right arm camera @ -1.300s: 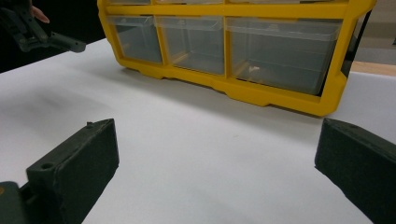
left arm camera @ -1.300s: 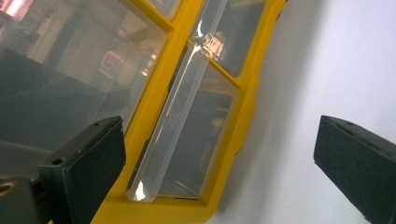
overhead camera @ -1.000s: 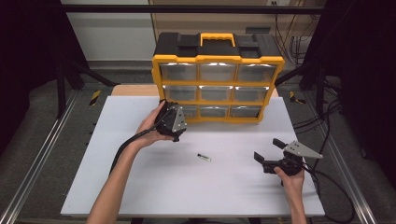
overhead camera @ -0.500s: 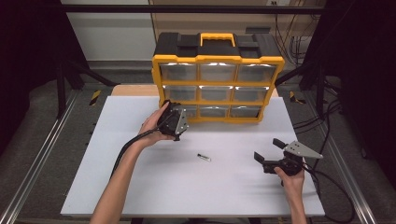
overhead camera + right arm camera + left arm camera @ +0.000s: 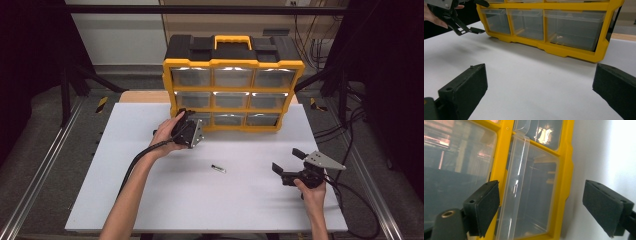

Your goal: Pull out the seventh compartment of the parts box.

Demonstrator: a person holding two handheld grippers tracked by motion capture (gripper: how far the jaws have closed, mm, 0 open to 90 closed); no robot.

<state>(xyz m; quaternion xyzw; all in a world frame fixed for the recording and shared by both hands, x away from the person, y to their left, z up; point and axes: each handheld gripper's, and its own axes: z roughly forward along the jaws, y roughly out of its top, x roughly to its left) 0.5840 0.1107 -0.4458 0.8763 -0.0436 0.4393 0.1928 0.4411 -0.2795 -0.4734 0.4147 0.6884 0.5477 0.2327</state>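
1. The left gripper (image 5: pixel 187 131) was up close to the bottom left drawer (image 5: pixel 531 195) of the yellow drawer box (image 5: pixel 233 82). Its fingers (image 5: pixel 482 207) were wide apart, with the clear drawer front between them, not touching.
2. The right gripper (image 5: pixel 290 167) sat low over the white table (image 5: pixel 150 200), well apart from the box. Its fingers (image 5: pixel 464 92) were wide apart too and held nothing.
3. A small dark thing (image 5: pixel 218 168) lay on the table between the two grippers. It was too small to tell what it was.
4. The box stood at the far edge of the table, with a black top and a yellow handle (image 5: pixel 232 40).
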